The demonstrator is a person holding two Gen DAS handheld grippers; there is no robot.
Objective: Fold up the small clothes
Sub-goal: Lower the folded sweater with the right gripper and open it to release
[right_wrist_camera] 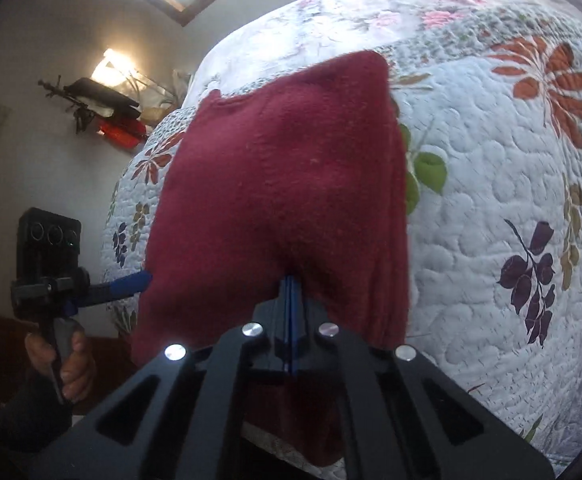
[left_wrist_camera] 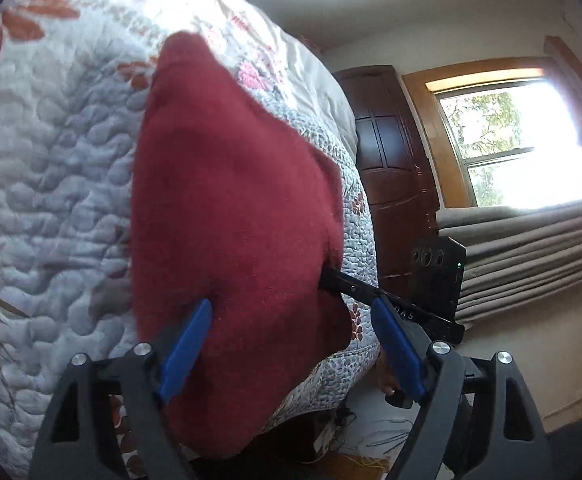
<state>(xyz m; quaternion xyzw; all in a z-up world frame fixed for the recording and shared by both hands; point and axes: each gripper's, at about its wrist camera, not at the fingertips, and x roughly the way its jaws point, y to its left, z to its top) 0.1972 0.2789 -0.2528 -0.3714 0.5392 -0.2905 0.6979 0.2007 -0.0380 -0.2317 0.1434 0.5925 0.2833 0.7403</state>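
Note:
A dark red knitted garment [left_wrist_camera: 231, 208] [right_wrist_camera: 283, 184] lies folded on the floral quilt [left_wrist_camera: 51, 168] [right_wrist_camera: 491, 208], hanging over the bed's near edge. In the right wrist view my right gripper [right_wrist_camera: 289, 292] is shut on the garment's near edge, blue pads pressed together. In the left wrist view its black finger [left_wrist_camera: 343, 284] runs into the cloth, tips hidden. My left gripper [left_wrist_camera: 291, 306] is open, its blue fingers [left_wrist_camera: 187, 344] wide apart on either side of the garment's corner. In the right wrist view one blue finger [right_wrist_camera: 131, 282] touches the garment's left edge.
The bed's edge drops off beside the garment. A dark wooden door [left_wrist_camera: 387, 168], a bright window [left_wrist_camera: 519, 140] and gathered grey curtains [left_wrist_camera: 531, 248] stand beyond it. Cables lie on the floor [left_wrist_camera: 371, 440]. A hand [right_wrist_camera: 71, 368] holds the left gripper's handle. A wall shelf [right_wrist_camera: 103, 108] carries small items.

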